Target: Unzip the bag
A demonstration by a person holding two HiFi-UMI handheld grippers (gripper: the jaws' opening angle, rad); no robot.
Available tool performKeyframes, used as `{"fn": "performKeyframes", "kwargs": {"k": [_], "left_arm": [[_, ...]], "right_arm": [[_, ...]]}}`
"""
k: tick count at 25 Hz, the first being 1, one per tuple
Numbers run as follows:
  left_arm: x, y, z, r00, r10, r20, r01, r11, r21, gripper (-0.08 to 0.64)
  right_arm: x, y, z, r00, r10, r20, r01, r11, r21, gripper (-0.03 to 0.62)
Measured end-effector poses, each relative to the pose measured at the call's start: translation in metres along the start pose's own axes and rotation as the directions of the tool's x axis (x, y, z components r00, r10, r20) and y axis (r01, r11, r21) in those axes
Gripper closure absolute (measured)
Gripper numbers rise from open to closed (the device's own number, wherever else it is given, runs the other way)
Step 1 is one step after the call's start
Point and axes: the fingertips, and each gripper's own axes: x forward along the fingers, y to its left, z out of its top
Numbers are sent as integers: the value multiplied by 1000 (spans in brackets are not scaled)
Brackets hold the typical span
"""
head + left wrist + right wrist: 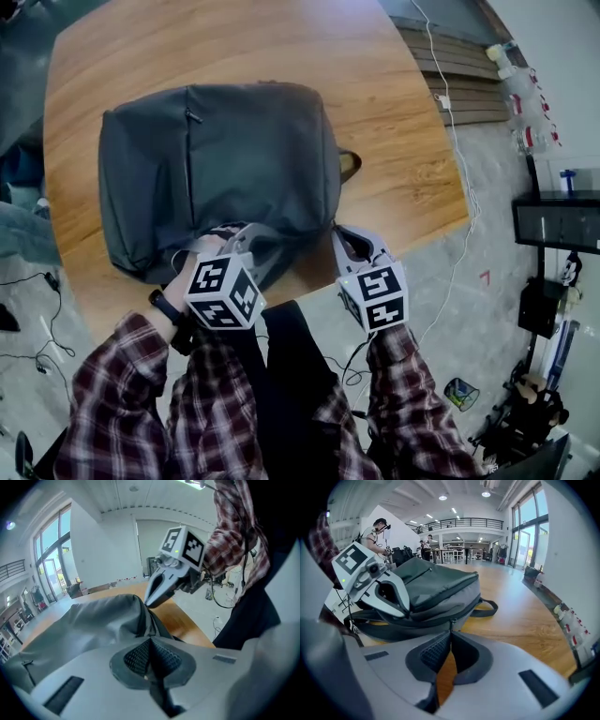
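A dark grey backpack lies flat on the round wooden table, its zip along the near edge. My left gripper rests on the bag's near edge. In the left gripper view this gripper is shut, pinching a fold of the bag's fabric. My right gripper is at the bag's near right corner. Seen from its own camera, the right gripper is shut on the small metal zip pull, with the zip line running off to the left. The two grippers are close together.
A strap loop sticks out at the bag's right side. The table edge runs just right of my right gripper. Off the table to the right are plastic bottles, a white cable and a black box. People stand far back.
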Motion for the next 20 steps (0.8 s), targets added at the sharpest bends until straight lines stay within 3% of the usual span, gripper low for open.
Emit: {"fn": "performKeyframes", "kwargs": {"k": [4, 9, 13, 17, 20], "left_arm": [[7, 9, 9, 1000, 23, 2, -23, 998, -61, 552], [16, 24, 17, 999, 36, 15, -33, 991, -130, 552], [25, 33, 23, 998, 52, 34, -46, 986, -159, 552], [-3, 47, 28, 983, 155, 95, -133, 969, -206, 552], [-39, 41, 6, 979, 202, 31, -193, 964, -184, 552]], "right_arm": [[-9, 39, -13, 999, 32, 1, -32, 998, 45, 574], [-15, 66, 0, 998, 40, 44, -44, 994, 99, 574], [-4, 50, -3, 1000, -8, 21, 6, 995, 99, 574], [0, 32, -7, 999, -50, -2, 50, 998, 34, 574], [-1, 20, -6, 997, -72, -2, 72, 997, 5, 574]]}}
